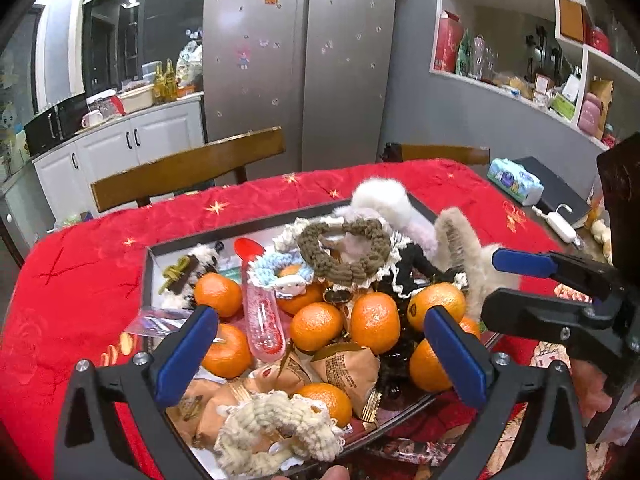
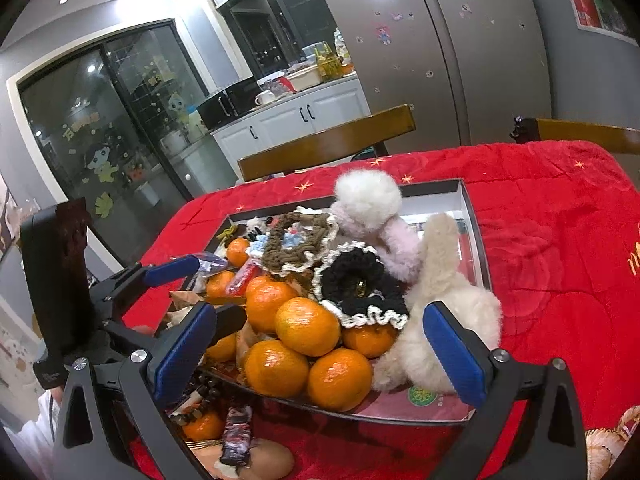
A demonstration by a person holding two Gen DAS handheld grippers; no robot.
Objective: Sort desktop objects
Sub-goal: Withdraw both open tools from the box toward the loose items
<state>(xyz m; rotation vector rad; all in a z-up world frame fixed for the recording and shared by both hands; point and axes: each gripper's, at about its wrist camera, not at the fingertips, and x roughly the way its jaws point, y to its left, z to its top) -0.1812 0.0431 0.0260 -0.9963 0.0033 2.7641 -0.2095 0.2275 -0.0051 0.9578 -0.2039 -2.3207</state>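
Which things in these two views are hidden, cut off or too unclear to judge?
- Tray floor, both views: covered by oranges and scrunchies.
- Snack packets, left wrist view: print too small to read.
- Dark beads, right wrist view: partly behind the right gripper.
- Tray's near edge, left wrist view: hidden behind the left gripper.
- Tissue pack, left wrist view: print blurred.

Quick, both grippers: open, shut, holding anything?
Left gripper: open, empty, above the black tray of oranges and scrunchies.
Right gripper: open, empty, fingers either side of the orange pile.
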